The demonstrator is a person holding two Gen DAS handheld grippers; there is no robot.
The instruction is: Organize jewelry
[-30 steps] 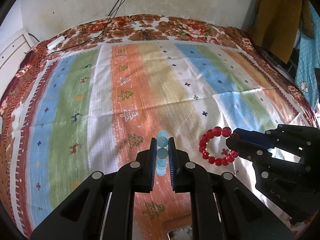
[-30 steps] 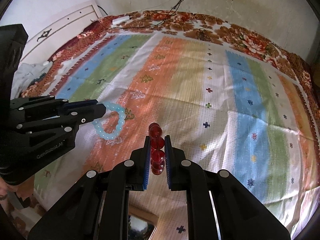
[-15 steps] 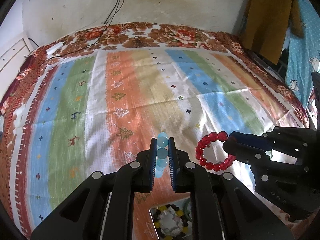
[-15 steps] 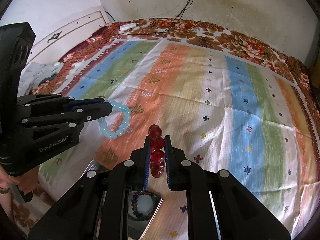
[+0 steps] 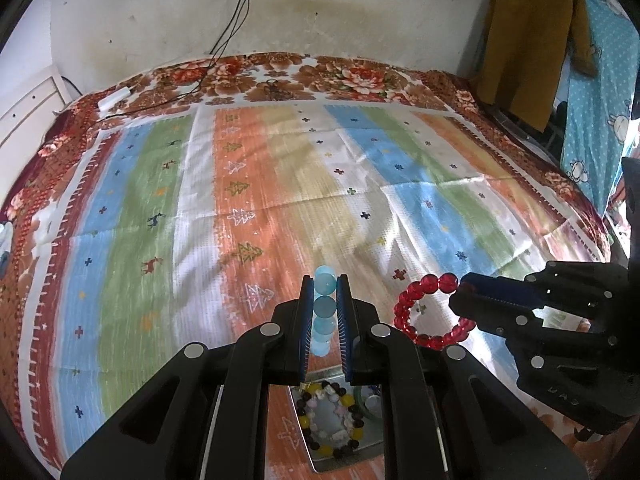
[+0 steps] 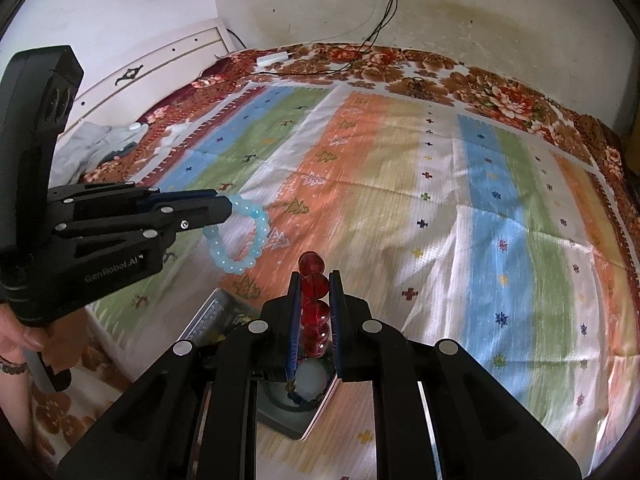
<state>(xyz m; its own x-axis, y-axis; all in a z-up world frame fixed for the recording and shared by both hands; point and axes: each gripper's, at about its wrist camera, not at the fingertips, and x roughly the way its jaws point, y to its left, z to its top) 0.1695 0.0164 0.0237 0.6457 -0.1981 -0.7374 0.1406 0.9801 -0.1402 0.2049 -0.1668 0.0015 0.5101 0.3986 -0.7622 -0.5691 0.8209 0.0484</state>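
Note:
My left gripper (image 5: 325,284) is shut on a light blue bead bracelet (image 5: 323,312), held in the air above the bed; from the right wrist view that bracelet (image 6: 240,240) hangs as a loop from the left gripper (image 6: 228,208). My right gripper (image 6: 314,280) is shut on a red bead bracelet (image 6: 314,308), whose loop (image 5: 424,312) shows beside the right gripper (image 5: 460,292) in the left wrist view. Below both grippers lies a metal tray (image 5: 344,460) with a multicoloured bead bracelet (image 5: 330,420) in it; the tray (image 6: 208,316) shows partly under my fingers.
A striped cloth (image 5: 280,184) covers a floral bedspread (image 5: 344,80). Cables (image 5: 224,40) run from a wall socket to a white adapter (image 5: 114,98). A brown garment (image 5: 532,40) hangs at the right. A person's hand (image 6: 16,340) holds the left gripper's handle.
Both grippers drew back toward the near edge of the bed and rose slightly with their bracelets. The metal tray with its beads has come into view beneath them.

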